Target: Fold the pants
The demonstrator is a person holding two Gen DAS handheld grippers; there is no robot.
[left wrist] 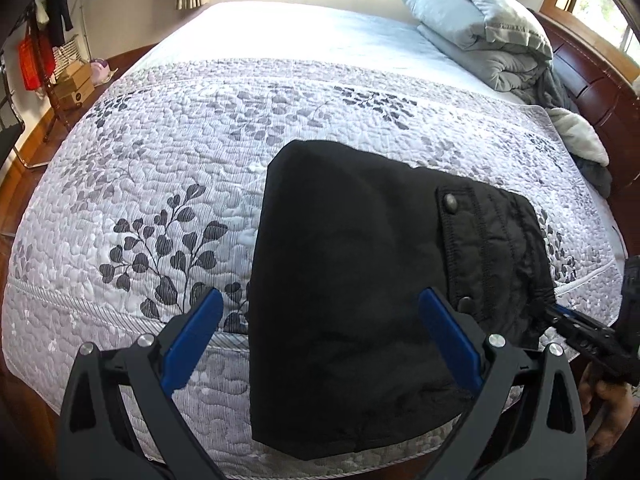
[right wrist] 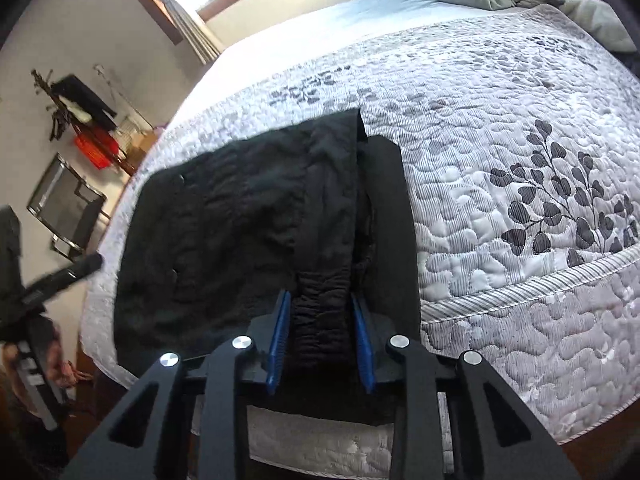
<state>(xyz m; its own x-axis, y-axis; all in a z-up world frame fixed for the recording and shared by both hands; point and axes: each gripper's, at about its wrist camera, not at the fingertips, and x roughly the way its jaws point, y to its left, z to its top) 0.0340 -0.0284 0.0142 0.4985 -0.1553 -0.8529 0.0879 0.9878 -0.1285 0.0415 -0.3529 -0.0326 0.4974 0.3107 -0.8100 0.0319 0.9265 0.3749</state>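
Black pants (left wrist: 360, 280) lie folded into a compact block on the quilted bed near its front edge. My left gripper (left wrist: 320, 300) is open, hovering above the pants' near left part and holding nothing. My right gripper (right wrist: 320, 300) is shut on the elastic waistband end of the pants (right wrist: 318, 320), which bunches between the blue pads (right wrist: 280, 328). In the left wrist view the right gripper (left wrist: 560, 312) meets the pants' right edge. The pants also show in the right wrist view (right wrist: 224, 220), with a raised fold running away from the pads.
The grey-white leaf-patterned quilt (left wrist: 168, 184) covers the bed. A folded grey comforter (left wrist: 484, 32) and loose cloths (left wrist: 580, 140) lie at the headboard end. A dark wooden headboard (left wrist: 600, 96) stands at right. A rack with boxes (left wrist: 72, 80) stands by the wall.
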